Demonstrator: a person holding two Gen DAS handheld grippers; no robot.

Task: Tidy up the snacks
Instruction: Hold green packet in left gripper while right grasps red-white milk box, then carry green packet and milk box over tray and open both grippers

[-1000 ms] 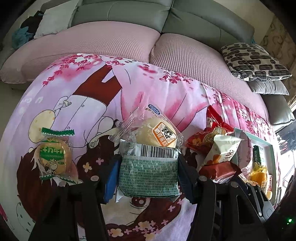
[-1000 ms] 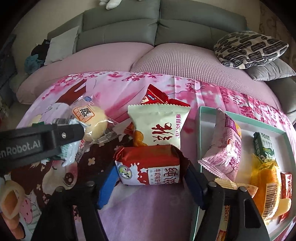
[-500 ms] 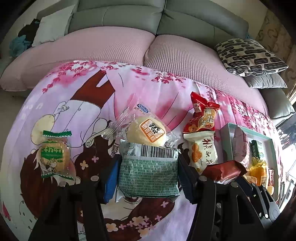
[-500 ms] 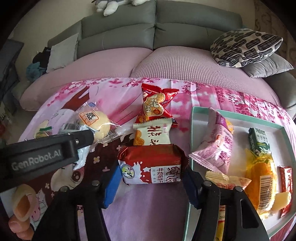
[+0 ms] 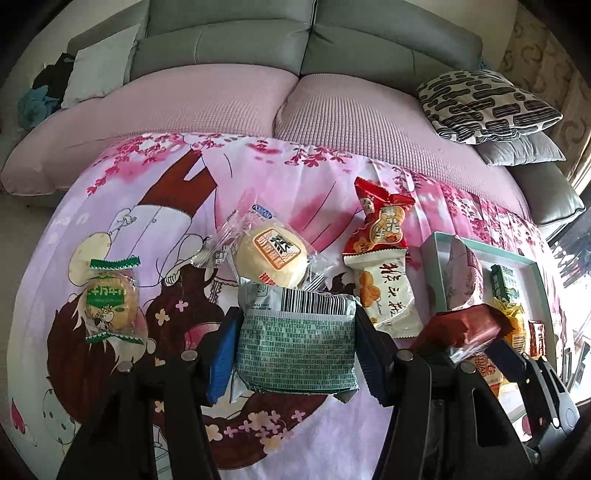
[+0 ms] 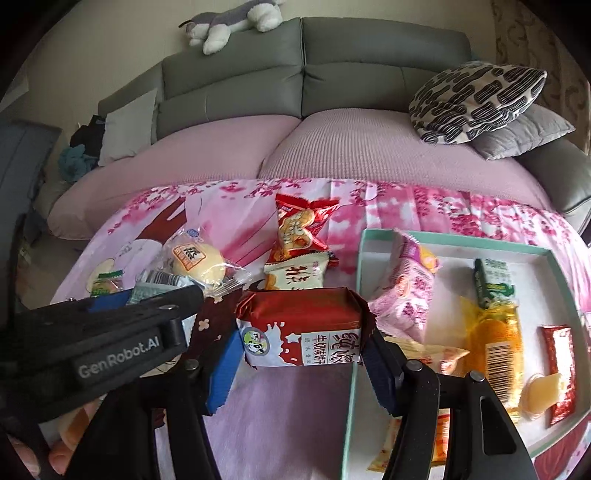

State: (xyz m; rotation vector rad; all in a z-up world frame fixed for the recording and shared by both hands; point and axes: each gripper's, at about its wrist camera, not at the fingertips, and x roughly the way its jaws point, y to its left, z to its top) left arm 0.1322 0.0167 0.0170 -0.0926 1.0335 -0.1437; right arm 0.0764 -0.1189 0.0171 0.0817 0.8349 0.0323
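While both packets are clamped and lifted clear of the pink printed cloth [image 5: 155,206] covering the table, the left gripper [image 5: 293,350] grasps a green-and-silver snack packet [image 5: 295,350] between its blue pads, barcode edge away from the camera. The right gripper [image 6: 301,343] is clenched on a red-and-white biscuit pack [image 6: 301,332], held just left of the teal-rimmed tray [image 6: 546,254] and at its near-left edge. In the tray: a pink packet [image 6: 402,288] leaning at the left wall, a green carton [image 6: 493,282], a yellow wrapped cake [image 6: 493,339], a small red sachet [image 6: 557,354], a jelly cup [image 6: 546,391]. On the cloth, left to right in the left wrist view: a green-labelled round cake [image 5: 110,299], a clear-wrapped bun [image 5: 271,256] just beyond the held packet, a red snack bag [image 5: 382,221], with a cream packet [image 5: 386,291] overlapping its near end. Grey sofa [image 6: 369,74] behind; a plush toy [image 6: 232,22] on its backrest; patterned cushion [image 6: 476,103] at right.
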